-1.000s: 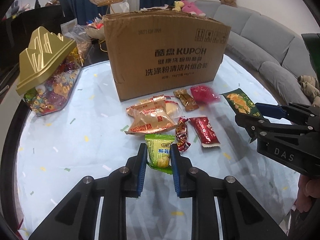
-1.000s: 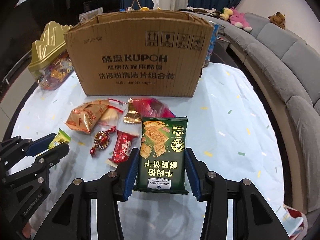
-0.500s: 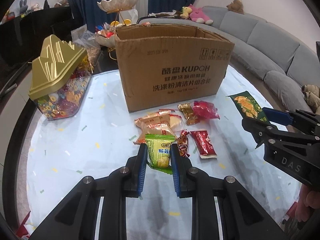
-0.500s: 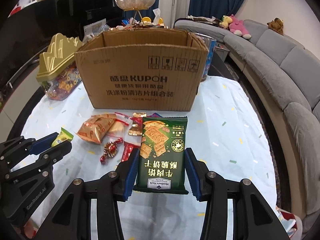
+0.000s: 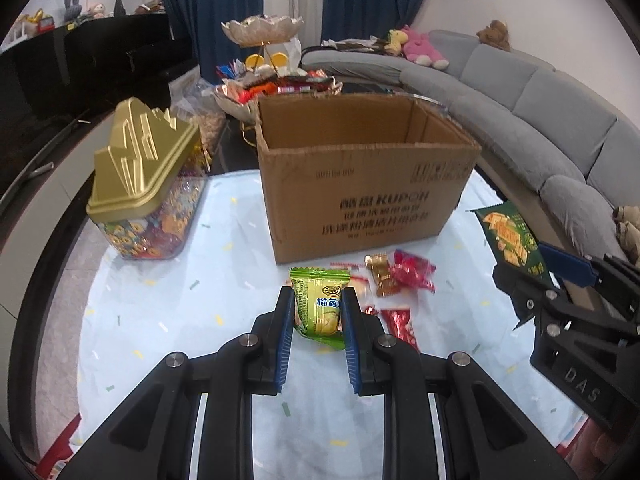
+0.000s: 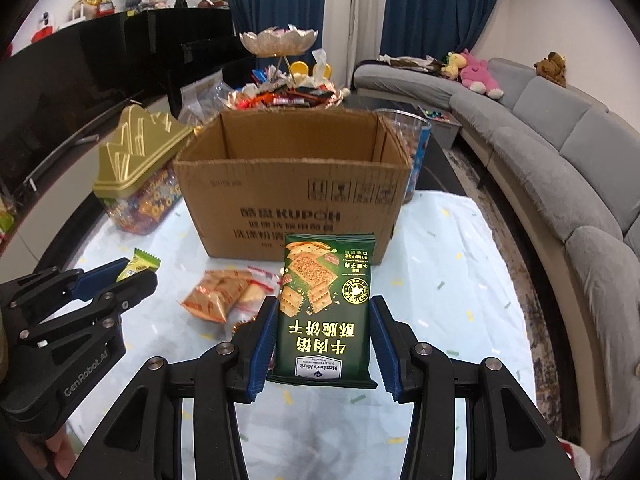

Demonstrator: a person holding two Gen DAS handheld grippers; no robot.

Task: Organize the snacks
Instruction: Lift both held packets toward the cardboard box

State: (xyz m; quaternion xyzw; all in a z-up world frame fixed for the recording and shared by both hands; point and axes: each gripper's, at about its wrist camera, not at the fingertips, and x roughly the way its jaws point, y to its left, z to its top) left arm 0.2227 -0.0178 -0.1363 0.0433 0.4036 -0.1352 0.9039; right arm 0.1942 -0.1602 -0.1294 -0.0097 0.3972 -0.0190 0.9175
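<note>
the left gripper (image 5: 316, 314) clamps a small green snack packet (image 5: 320, 306) and the right gripper (image 6: 322, 334) grips a dark green cracker pack (image 6: 326, 300), both above the table short of the open cardboard box (image 6: 296, 188), whose near wall could snag either one

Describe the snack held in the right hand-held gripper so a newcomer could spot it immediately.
Start at the open cardboard box on the pale tablecloth. In front of it, the right hand-held gripper clamps a dark green cracker packet. Flat, tall, with gold lettering and pictured crackers, it is unlike the small red and orange sweets nearby.
</note>
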